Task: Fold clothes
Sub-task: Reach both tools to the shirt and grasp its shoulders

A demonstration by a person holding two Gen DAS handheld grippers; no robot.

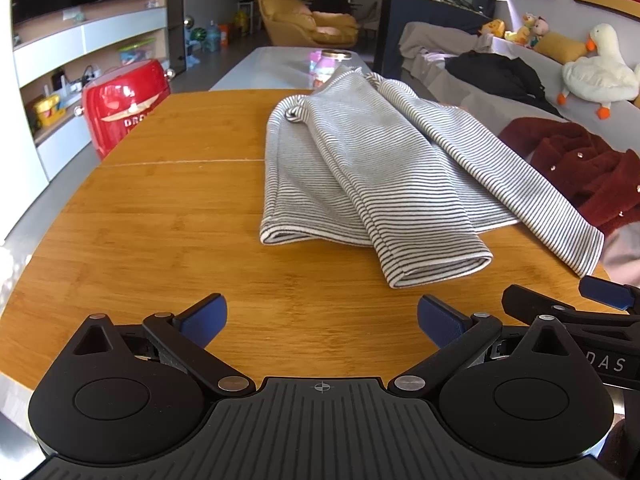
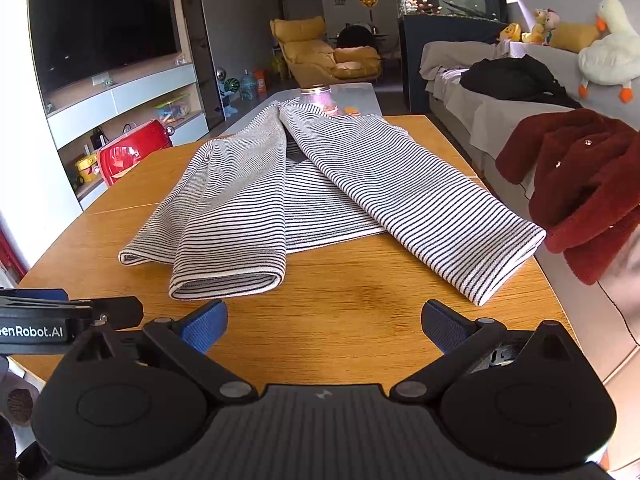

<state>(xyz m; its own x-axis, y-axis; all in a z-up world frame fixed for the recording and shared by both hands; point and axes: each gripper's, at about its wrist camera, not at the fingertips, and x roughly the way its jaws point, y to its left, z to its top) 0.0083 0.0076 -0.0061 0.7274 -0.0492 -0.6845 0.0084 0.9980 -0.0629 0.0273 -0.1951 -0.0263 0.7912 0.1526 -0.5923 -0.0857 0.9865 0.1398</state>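
Observation:
A black-and-white striped garment [image 1: 372,176] lies on the wooden table [image 1: 168,220], its two sleeves folded over the body and pointing toward me; it also shows in the right wrist view [image 2: 280,184]. My left gripper [image 1: 322,320] is open and empty, held above the table's near edge, short of the left sleeve cuff [image 1: 440,268]. My right gripper [image 2: 324,324] is open and empty, near the table edge between the left cuff [image 2: 228,280] and the right cuff [image 2: 504,268]. The right gripper's fingers [image 1: 600,300] show at the left view's right edge.
A dark red fuzzy coat [image 2: 588,184] hangs off the sofa just right of the table. A red case [image 1: 124,104] stands left of the table. A jar [image 1: 330,64] stands on a grey table behind. A sofa with a black garment [image 2: 512,76] and plush toys is at the right.

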